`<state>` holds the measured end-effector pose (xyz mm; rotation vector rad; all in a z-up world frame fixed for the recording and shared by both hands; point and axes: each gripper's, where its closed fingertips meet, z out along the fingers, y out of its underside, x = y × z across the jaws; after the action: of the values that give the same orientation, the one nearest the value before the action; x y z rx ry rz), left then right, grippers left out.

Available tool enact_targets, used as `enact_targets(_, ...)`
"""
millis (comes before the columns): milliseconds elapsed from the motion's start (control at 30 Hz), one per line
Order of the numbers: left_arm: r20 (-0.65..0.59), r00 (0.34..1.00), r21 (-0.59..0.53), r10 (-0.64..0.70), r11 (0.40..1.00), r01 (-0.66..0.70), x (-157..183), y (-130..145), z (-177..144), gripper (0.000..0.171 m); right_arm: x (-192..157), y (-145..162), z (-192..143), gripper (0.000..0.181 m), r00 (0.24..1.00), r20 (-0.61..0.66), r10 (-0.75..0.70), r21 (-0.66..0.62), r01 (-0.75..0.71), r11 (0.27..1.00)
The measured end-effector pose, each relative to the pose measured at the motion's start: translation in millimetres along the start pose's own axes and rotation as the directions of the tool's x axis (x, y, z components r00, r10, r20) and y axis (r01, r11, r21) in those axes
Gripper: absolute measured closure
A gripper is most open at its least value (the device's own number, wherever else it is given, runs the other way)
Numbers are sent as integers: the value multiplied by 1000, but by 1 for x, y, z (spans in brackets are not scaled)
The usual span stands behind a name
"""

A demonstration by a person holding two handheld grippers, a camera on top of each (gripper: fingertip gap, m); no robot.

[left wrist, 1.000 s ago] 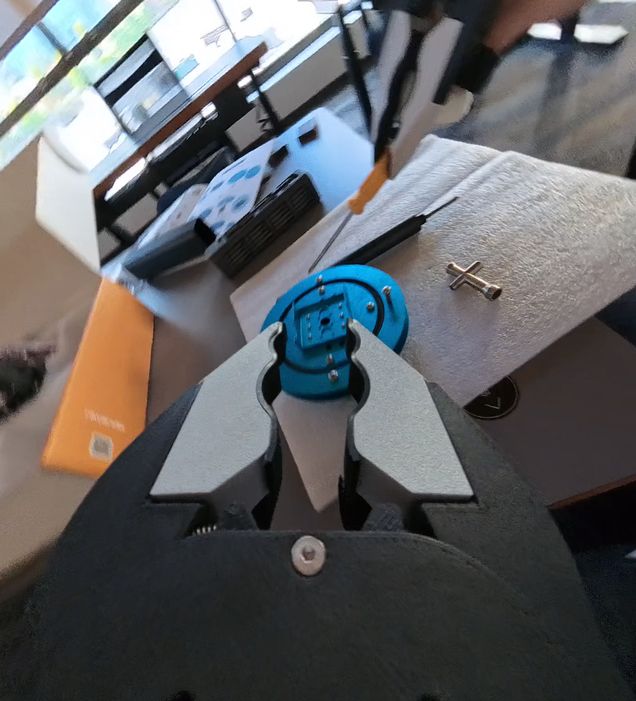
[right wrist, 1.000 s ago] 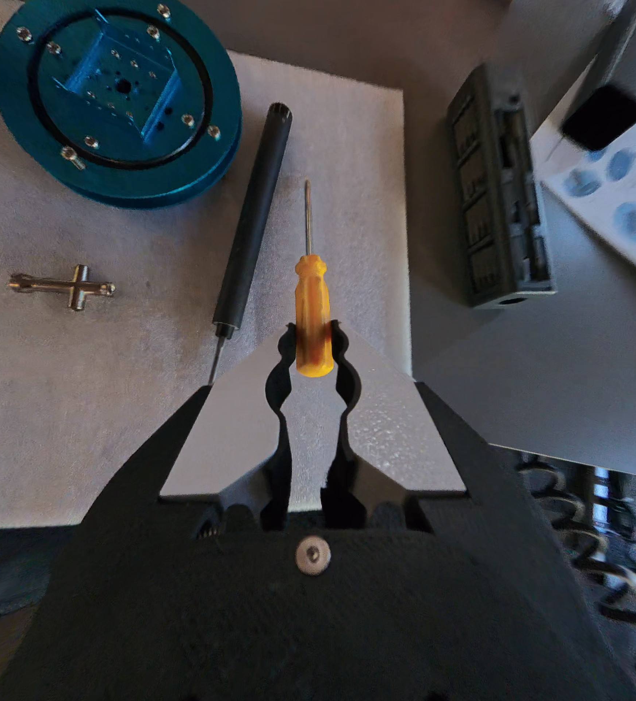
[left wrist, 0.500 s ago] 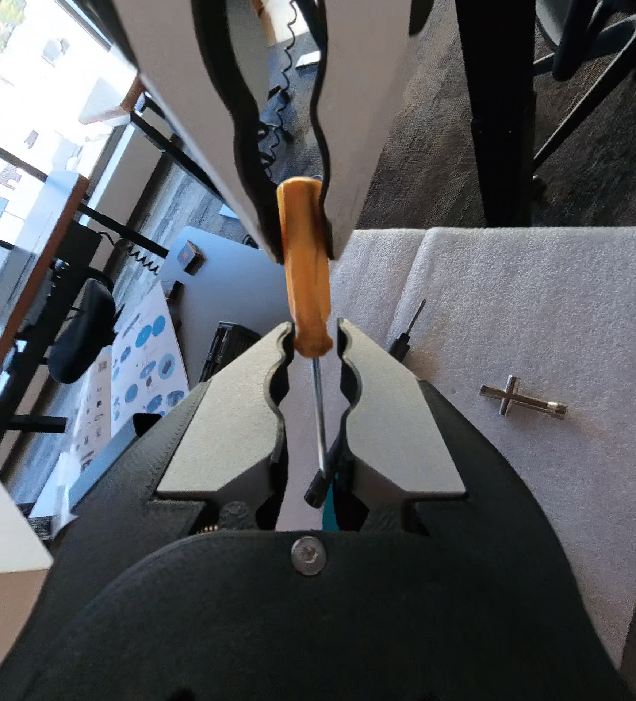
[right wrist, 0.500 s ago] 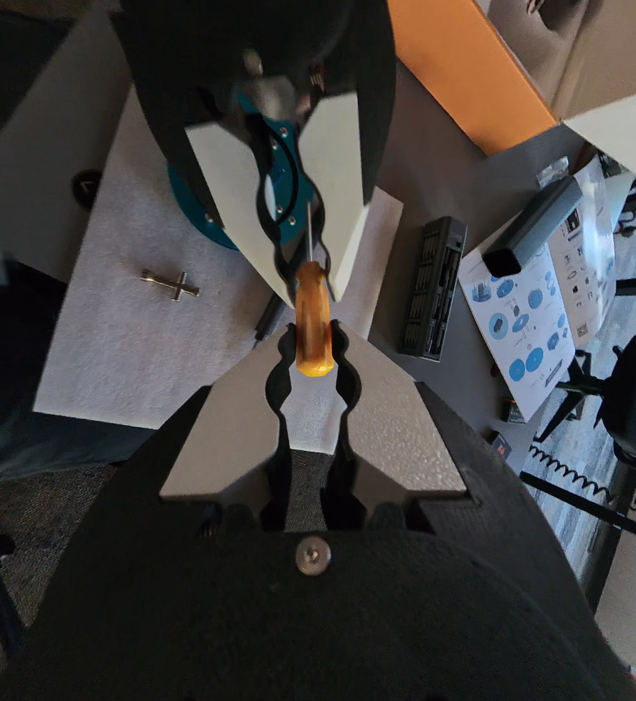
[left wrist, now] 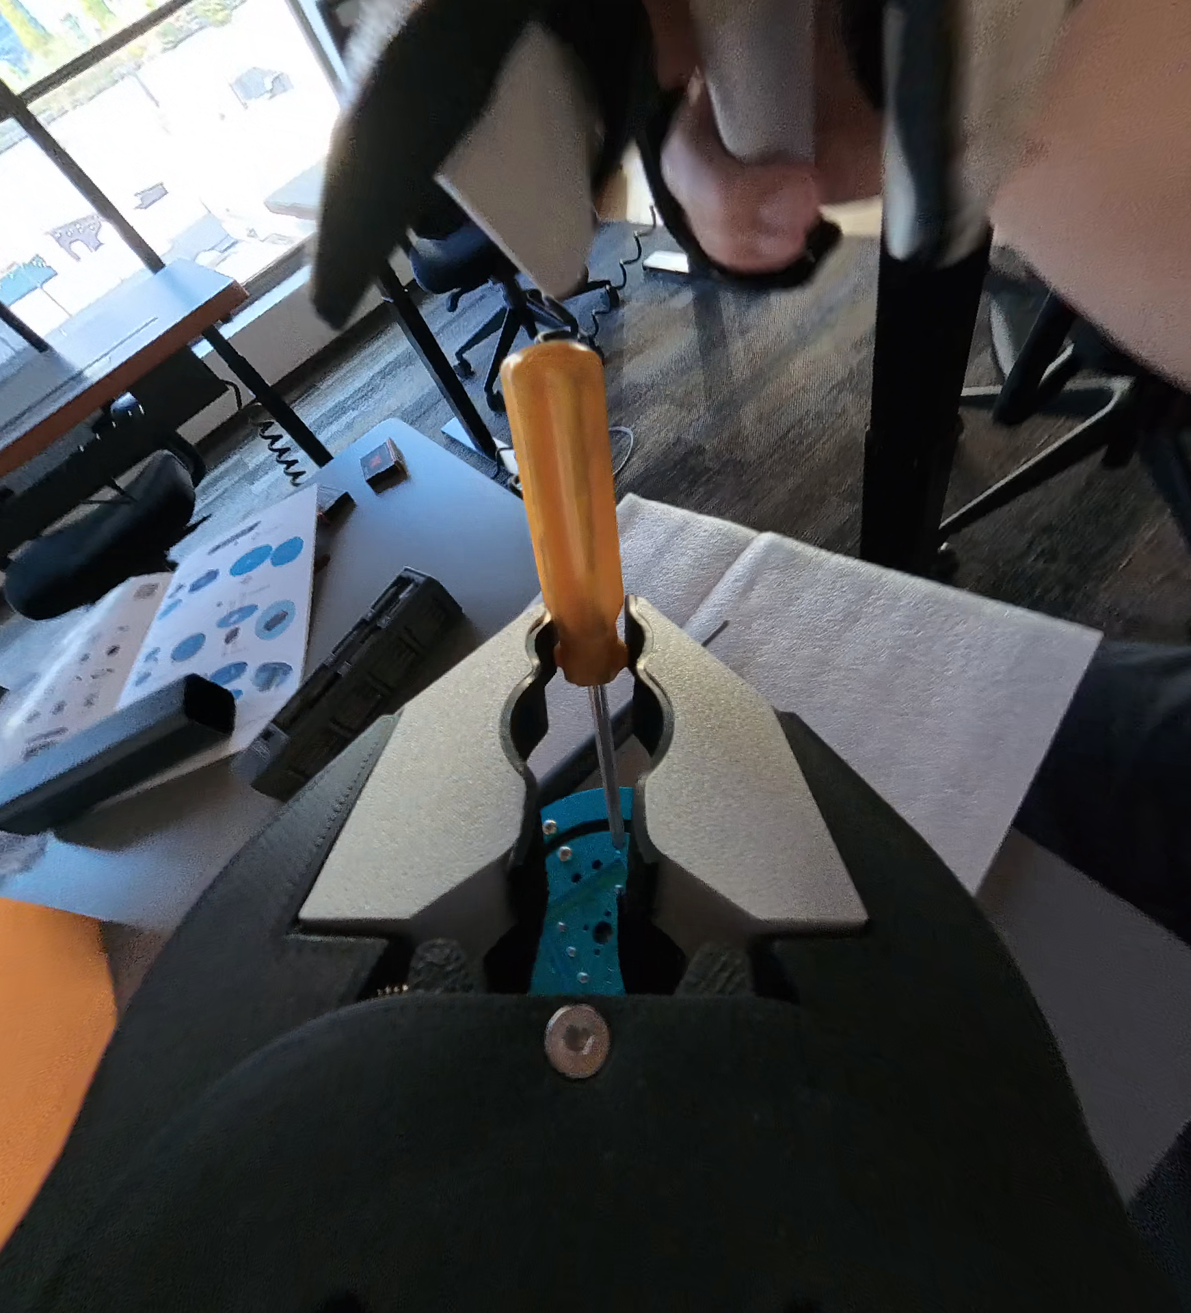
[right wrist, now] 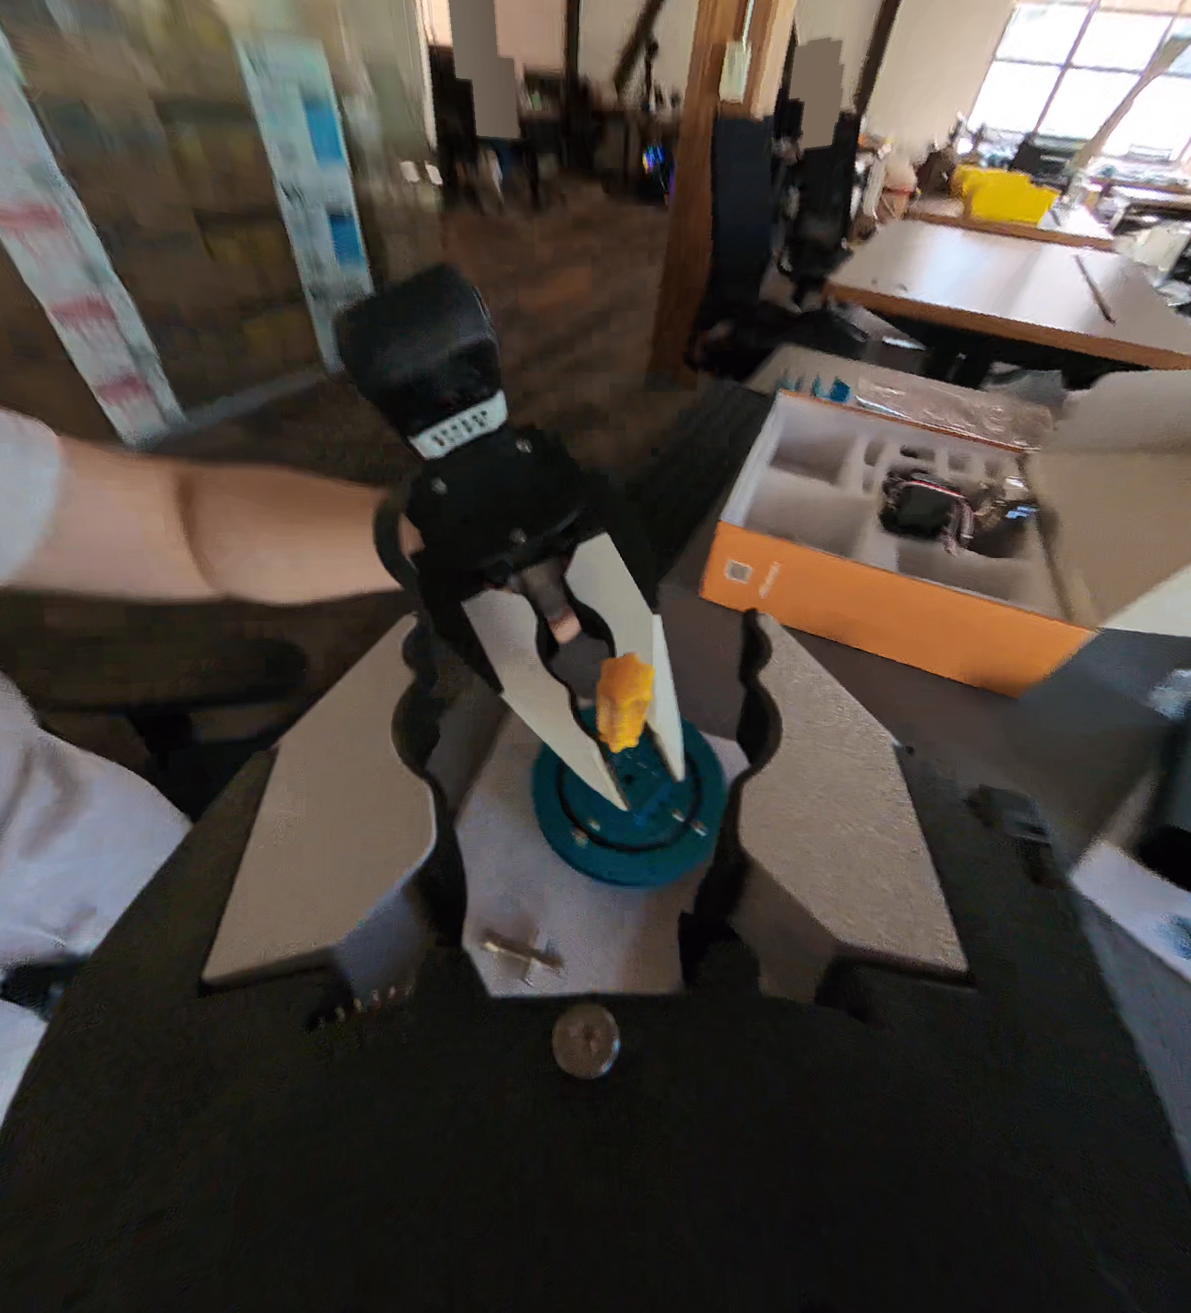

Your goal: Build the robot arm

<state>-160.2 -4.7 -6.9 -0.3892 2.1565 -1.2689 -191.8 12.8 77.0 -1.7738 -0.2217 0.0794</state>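
Observation:
My left gripper is shut on the lower end of an orange-handled screwdriver, which it holds upright. The thin metal shaft points down onto a blue round disc with small screws, seen between my fingers. The right wrist view shows the left gripper holding the screwdriver over the disc. My right gripper is open wide and empty, back from the disc. One of its fingers shows blurred above the handle in the left wrist view.
The disc lies on a white felt mat with a small metal cross key. A black bit case, a grey sleeve and a printed sheet lie left. An orange foam-lined box stands behind. A person's arm reaches in. Some 9 centimetres of space lies between my two pairs of fingers. My left gripper's tips are some 25 centimetres from the black bit case.
The right gripper carried the screwdriver to the left gripper, which shut on it. The right gripper then opened and drew back. The left gripper brought the tip down onto the disc.

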Motion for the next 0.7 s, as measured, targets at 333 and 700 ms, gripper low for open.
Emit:
enact_targets(333,-52,974,134,-219,965,224,6,-5,-18,155,3,11,31,156,983,35,182,93,-184,978)
enact_targets(700,-93,980,120,-174,975,185,16,29,-15,148,11,46,48,166,978,-76,194,-10,-195,981)
